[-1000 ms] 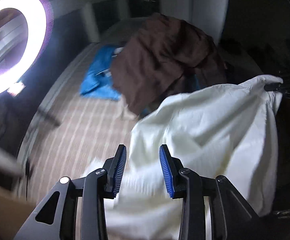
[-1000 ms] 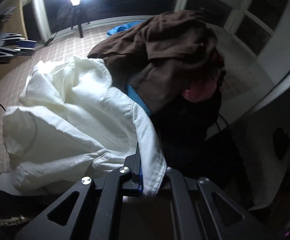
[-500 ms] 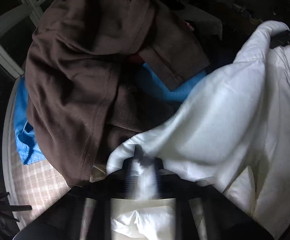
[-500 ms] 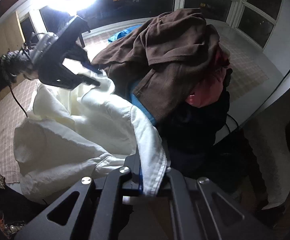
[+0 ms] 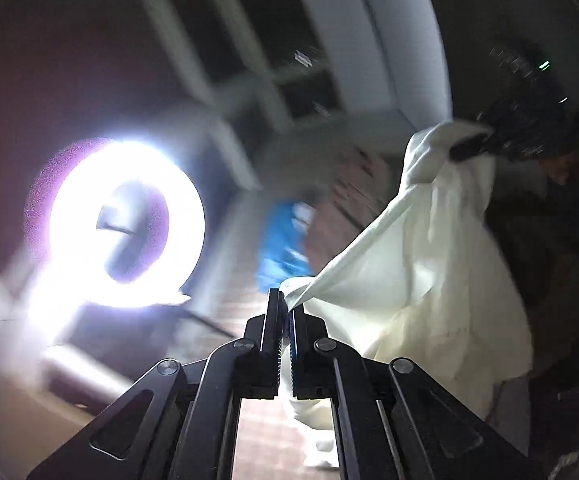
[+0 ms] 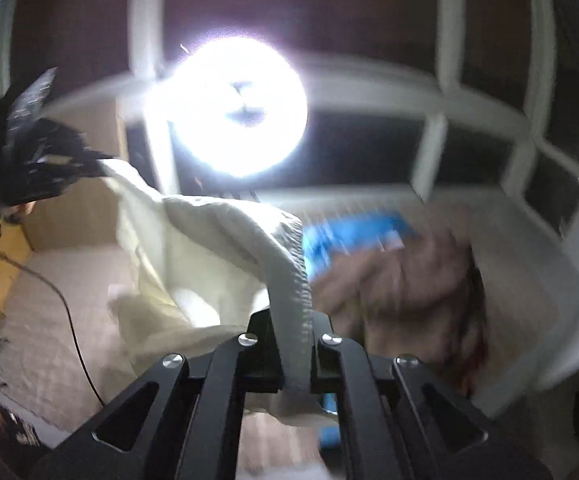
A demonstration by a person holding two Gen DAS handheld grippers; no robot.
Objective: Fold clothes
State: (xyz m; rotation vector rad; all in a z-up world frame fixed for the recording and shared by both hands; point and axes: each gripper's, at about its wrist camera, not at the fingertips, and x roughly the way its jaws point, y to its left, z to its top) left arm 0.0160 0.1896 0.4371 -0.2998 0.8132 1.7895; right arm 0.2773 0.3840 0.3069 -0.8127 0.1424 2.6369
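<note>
Nearest the left wrist camera, the left gripper (image 5: 284, 314) has its two jaws pressed together on a corner of one white garment (image 5: 417, 280), which stretches up and away to the right gripper (image 5: 471, 146), dark and blurred at the far right. Closest to the right wrist camera, the right gripper (image 6: 294, 336) is likewise clamped on a ribbed hem of the same white garment (image 6: 217, 240), and the cloth runs across to the left gripper (image 6: 49, 160) at the left edge, so the garment hangs spread in the air between the two tools, above the checked bedspread (image 6: 41, 320). Beyond it lie one blue garment (image 6: 369, 228) and one brown garment (image 6: 409, 280) in a heap on the bedspread, both smeared by motion. Farthest off, one ring light (image 6: 237, 108) glares in front of the white window frames (image 6: 441, 128). A second ago the left jaws stood apart over the white cloth while the right already gripped it; the garment then lay bunched on the bed, and both views looked down at the heap rather than toward the windows.
</note>
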